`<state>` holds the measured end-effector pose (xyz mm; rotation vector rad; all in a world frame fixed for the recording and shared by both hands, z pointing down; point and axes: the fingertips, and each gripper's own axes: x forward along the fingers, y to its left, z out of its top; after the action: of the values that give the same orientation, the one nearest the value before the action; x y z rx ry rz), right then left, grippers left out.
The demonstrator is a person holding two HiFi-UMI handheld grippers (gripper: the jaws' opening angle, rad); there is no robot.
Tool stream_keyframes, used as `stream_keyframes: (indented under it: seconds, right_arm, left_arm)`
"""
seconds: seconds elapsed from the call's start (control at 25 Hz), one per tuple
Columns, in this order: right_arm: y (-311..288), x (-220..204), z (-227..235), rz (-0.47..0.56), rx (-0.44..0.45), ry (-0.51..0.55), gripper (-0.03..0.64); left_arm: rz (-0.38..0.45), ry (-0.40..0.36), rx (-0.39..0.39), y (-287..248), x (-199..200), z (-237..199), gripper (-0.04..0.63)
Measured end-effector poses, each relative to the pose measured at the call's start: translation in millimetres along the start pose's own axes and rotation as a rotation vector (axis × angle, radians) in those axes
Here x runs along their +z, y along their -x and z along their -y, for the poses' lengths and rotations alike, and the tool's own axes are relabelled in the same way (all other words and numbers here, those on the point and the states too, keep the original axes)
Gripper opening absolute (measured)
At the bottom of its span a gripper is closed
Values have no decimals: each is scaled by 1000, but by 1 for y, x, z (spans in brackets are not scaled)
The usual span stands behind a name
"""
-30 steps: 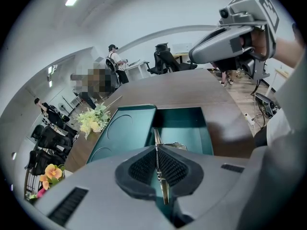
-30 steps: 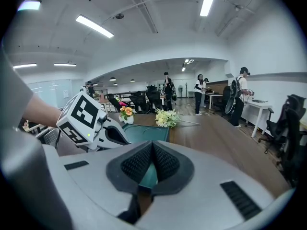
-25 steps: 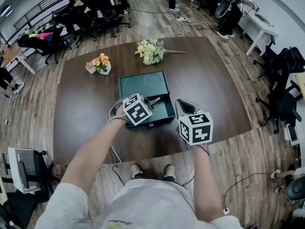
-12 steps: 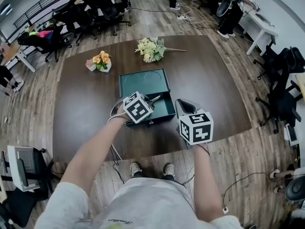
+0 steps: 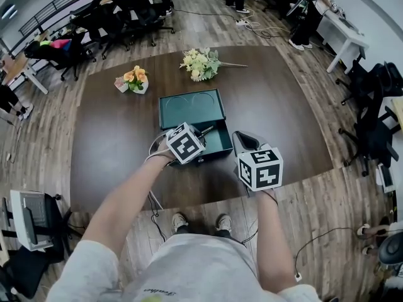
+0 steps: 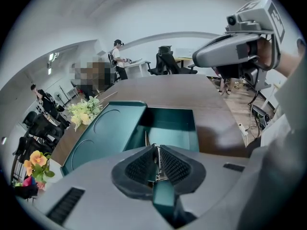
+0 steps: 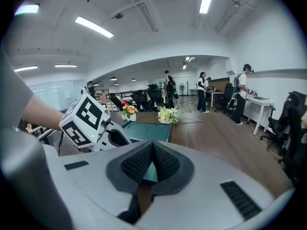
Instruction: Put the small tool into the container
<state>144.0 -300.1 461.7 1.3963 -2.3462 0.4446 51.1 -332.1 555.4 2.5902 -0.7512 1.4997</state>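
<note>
Left gripper view has the story: the left gripper is clamped tight on the small tool, a thin metal piece pinched edge-on between the ribbed pads, tip poking forward. Dead ahead and below sits the container, a green case with its lid laid open to the left and its tray bare. Up in the head view the tool tip hangs just over the tray's near edge. The right gripper sits off to the side, jaws pressed together on nothing, well out of the way.

So the step is the drop. I'd say it wants a touch more reach forward so the whole tool clears the near wall, then a dip low into the tray before the pads part. How high the tip rides above the tray floor is hard to judge from here. Release low, level and mid-tray, and it shouldn't bounce out or catch the rim.
</note>
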Motion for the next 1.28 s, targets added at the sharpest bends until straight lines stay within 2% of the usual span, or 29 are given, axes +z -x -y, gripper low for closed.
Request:
stream_keyframes:
  seconds: [1.0, 1.28]
  right_arm:
    - [1, -6, 3, -12, 3, 1, 3]
    - [2, -7, 3, -14, 3, -1, 3]
  left_arm:
    - [-5, 41, -71, -12, -7, 17, 77]
    - [5, 72, -89, -22, -11, 22, 84]
